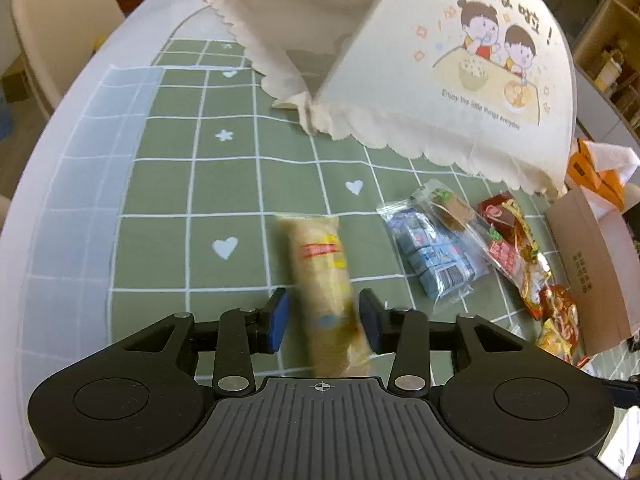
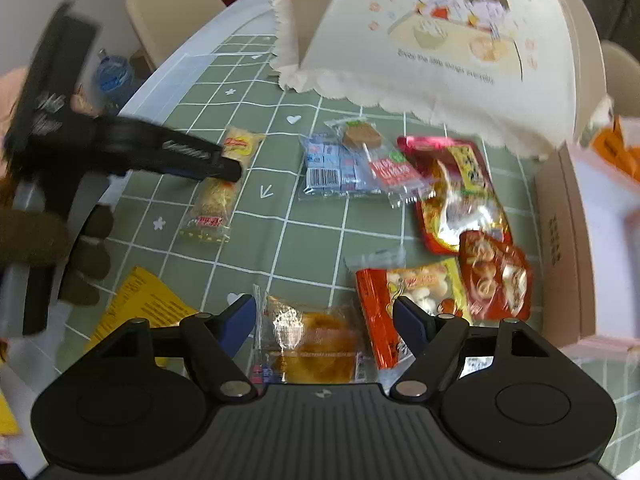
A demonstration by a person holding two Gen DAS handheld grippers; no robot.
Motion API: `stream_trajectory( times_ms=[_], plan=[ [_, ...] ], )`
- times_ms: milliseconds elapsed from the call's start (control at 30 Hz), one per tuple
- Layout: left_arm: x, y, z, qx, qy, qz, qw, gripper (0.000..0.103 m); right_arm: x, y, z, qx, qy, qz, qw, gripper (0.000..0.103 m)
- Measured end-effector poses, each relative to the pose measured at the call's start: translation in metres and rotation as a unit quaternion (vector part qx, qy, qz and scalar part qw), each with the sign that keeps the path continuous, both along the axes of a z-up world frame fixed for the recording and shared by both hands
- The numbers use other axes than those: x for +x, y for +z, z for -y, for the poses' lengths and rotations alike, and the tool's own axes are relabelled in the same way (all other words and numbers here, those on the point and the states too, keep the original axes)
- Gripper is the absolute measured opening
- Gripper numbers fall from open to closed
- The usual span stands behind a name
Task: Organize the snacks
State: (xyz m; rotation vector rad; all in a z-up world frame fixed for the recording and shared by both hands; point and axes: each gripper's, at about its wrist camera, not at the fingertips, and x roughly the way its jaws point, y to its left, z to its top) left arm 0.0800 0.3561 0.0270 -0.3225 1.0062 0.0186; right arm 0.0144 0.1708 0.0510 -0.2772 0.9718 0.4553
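My left gripper (image 1: pixel 324 318) is open, its blue pads on either side of a long beige snack pack (image 1: pixel 326 280) lying on the green checked tablecloth; whether the pads touch it I cannot tell. The same pack (image 2: pixel 216 200) and the left gripper (image 2: pixel 228 170) over it show in the right wrist view. My right gripper (image 2: pixel 324 320) is open above a clear pack with a golden round pastry (image 2: pixel 316 344). Near it lie an orange snack bag (image 2: pixel 404 300), red bags (image 2: pixel 496 276) (image 2: pixel 456 184), a blue pack (image 2: pixel 332 168) and a lollipop pack (image 2: pixel 372 148).
A cream fabric food cover (image 1: pixel 440 60) with a cartoon print stands at the back. An open cardboard box (image 2: pixel 568 232) sits at the right. A yellow sheet (image 2: pixel 140 304) lies at the near left. Chairs (image 1: pixel 60 28) stand beyond the table edge. An orange carton (image 1: pixel 600 176) is at the far right.
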Motion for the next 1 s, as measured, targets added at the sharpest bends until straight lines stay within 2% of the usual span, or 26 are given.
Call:
stream_trajectory(
  times_ms=[100,200,300,367,500,600,667,700,733,767,833,1000],
  plan=[
    [0.0,0.0,0.005,0.017,-0.01,0.006,0.9998,0.035,0.003,0.004,-0.009,-0.017,0.006,0.017,1.0,0.076],
    [-0.01,0.003,0.005,0.016,-0.023,0.012,0.9995,0.034,0.008,0.011,-0.018,-0.035,0.017,0.049,0.998,0.076],
    [-0.032,0.005,-0.003,-0.008,-0.026,0.016,0.9995,0.033,0.023,0.016,-0.023,-0.052,0.032,0.094,0.994,0.079],
    [-0.051,0.01,-0.012,-0.031,-0.02,0.023,0.9991,0.033,0.045,0.019,-0.024,-0.046,0.034,0.104,0.993,0.079],
    [-0.086,0.031,-0.023,-0.056,-0.011,0.048,0.9972,0.033,0.104,0.013,-0.028,-0.026,0.014,0.072,0.997,0.079],
    [-0.104,0.048,-0.017,-0.071,-0.02,0.067,0.995,0.033,0.148,-0.005,-0.035,-0.03,-0.014,0.031,0.999,0.075],
    [-0.115,0.055,-0.007,-0.084,-0.029,0.075,0.9932,0.033,0.168,-0.018,-0.034,-0.019,-0.032,-0.018,0.999,0.059],
    [-0.12,0.057,0.0,-0.091,-0.035,0.076,0.9923,0.033,0.171,-0.019,-0.031,0.003,-0.038,-0.034,0.999,0.054],
    [-0.124,0.058,0.006,-0.097,-0.04,0.076,0.9916,0.033,0.172,-0.018,-0.028,0.02,-0.038,-0.056,0.998,0.037],
    [-0.129,0.058,0.013,-0.102,-0.046,0.073,0.991,0.033,0.169,-0.015,-0.025,0.036,-0.033,-0.077,0.996,0.037],
    [-0.137,0.056,0.03,-0.111,-0.056,0.06,0.9904,0.033,0.154,-0.004,-0.017,0.053,-0.022,-0.081,0.995,0.035],
    [-0.148,0.041,0.083,-0.122,-0.094,0.015,0.9879,0.033,0.083,0.043,0.029,0.074,0.032,-0.045,0.996,0.035]
  ],
)
